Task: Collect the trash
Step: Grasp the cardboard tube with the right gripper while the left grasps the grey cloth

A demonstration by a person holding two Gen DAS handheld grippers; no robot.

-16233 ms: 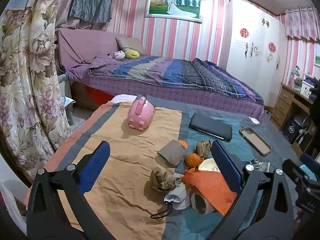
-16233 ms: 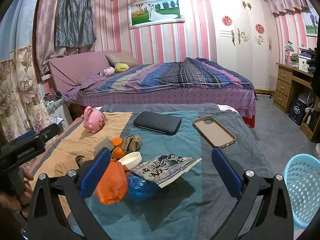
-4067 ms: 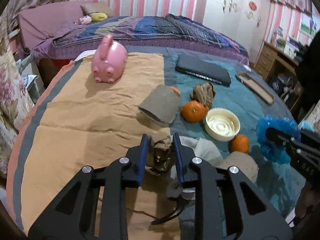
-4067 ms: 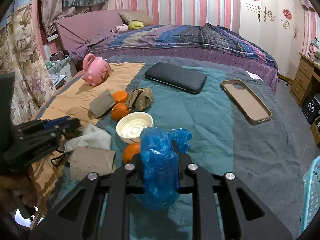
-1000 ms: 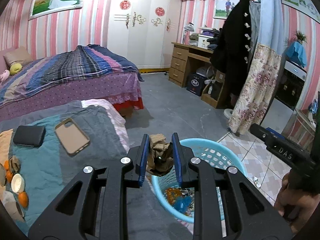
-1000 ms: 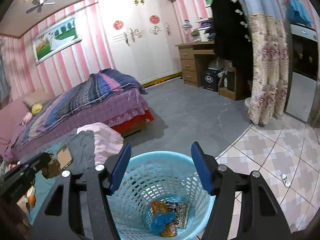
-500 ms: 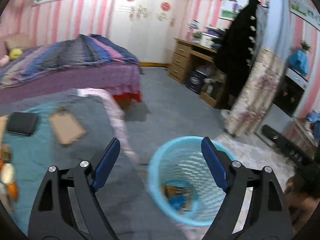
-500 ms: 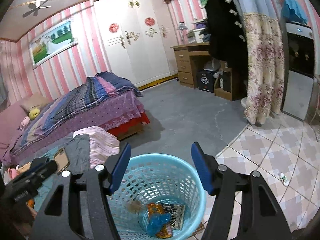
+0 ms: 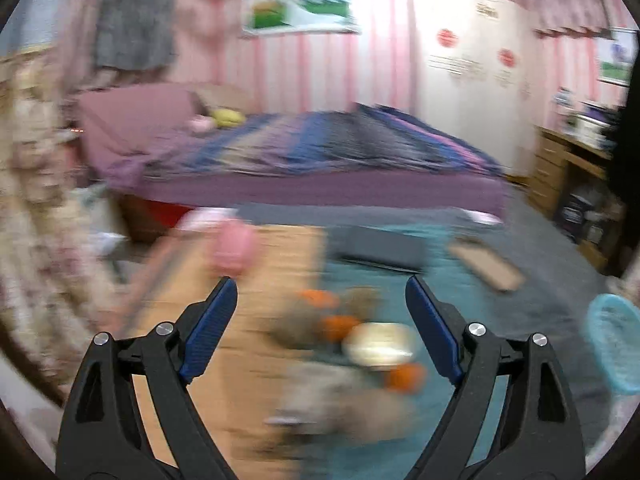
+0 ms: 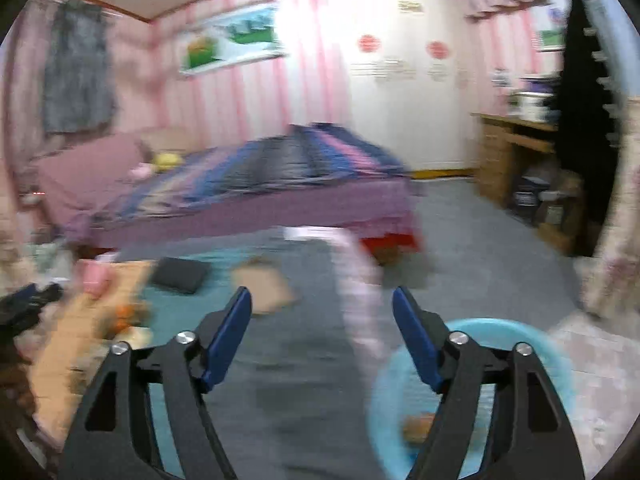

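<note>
both tongs swung from basket point(image 10: 472, 396) toward bed

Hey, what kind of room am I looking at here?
Most likely a home bedroom: there is a made bed with a striped blanket, a white wardrobe against the pink striped wall, and a wooden desk in the corner.

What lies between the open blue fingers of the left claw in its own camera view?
Blurred by motion, the left wrist view shows oranges, a white bowl and a greyish crumpled heap on the cloth, framed by the open left claw.
</note>
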